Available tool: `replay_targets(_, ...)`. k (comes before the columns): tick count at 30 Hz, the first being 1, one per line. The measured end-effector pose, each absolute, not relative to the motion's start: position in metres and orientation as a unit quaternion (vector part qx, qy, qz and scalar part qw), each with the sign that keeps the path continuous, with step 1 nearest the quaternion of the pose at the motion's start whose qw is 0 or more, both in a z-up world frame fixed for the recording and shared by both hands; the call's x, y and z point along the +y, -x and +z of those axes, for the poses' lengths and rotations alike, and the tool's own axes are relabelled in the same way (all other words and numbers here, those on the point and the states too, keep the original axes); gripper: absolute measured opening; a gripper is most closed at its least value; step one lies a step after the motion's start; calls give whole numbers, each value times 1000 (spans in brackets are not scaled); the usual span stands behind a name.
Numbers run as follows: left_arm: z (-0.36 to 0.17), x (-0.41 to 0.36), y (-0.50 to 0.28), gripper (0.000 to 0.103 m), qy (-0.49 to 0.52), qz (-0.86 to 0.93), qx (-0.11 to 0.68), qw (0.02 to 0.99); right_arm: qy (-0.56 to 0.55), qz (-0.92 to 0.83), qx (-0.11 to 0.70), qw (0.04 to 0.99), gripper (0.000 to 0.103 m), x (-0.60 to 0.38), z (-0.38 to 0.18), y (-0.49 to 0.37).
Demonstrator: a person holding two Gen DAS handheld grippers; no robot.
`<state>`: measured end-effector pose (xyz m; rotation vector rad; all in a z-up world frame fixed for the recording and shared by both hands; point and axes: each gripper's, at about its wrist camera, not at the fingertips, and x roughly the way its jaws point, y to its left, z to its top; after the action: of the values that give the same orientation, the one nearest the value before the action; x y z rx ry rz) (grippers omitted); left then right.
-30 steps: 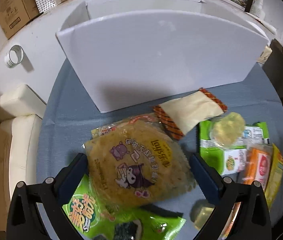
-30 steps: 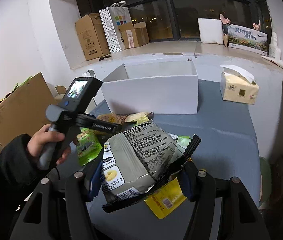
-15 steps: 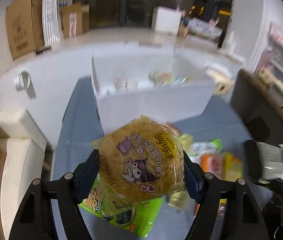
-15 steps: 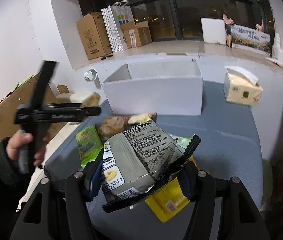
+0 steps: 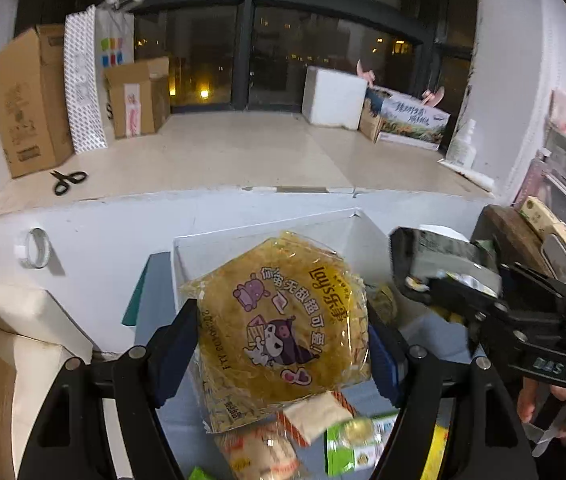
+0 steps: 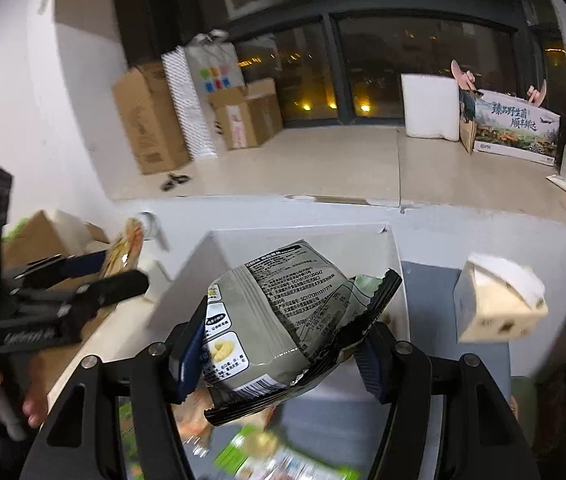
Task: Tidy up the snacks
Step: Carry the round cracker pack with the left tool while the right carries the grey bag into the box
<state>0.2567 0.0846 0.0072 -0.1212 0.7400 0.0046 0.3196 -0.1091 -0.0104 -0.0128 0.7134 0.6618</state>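
Fingers [image 5: 175,344] of my left gripper [image 5: 283,340] pinch the yellow Lay's packet [image 5: 283,320] from both sides, holding it in the air in front of the white box [image 5: 363,232]; fingers [image 6: 191,356] of my right gripper [image 6: 283,344] are clamped on the grey snack bag [image 6: 279,312], also lifted, with the same box's rim [image 6: 303,236] just behind it. Below both loads, more snack packs [image 5: 359,440] lie loose on the blue-grey desk [image 5: 151,292], while a tissue pack [image 6: 495,300] sits on the desk to the right of the box.
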Motion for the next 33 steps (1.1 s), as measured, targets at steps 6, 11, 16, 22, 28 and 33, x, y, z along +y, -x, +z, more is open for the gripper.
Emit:
replay_targets(6, -30, 110, -302, 103, 103, 10, 421, 901, -8, 277, 395, 876, 100, -96, -38, -374)
replay_targets(11, -46, 126, -296, 103, 130, 7, 428, 894, -35, 289, 379, 878, 103, -110, -36, -371)
replay_targets(16, -41, 122, -278, 103, 110, 16, 423, 899, -12, 313, 357, 880, 103, -109, -24, -349)
replay_targets(22, -13, 108, -216, 103, 49, 10, 386, 921, 15, 367, 320, 873, 103, -114, -11, -288)
replay_targets(28, -2, 104, -135, 103, 55, 8, 356, 933, 12, 419, 318, 850, 103, -132, -32, -216)
replay_targets(33, -8, 105, -80, 103, 69, 28, 341, 937, 22, 433, 347, 832, 103, -142, -67, -171)
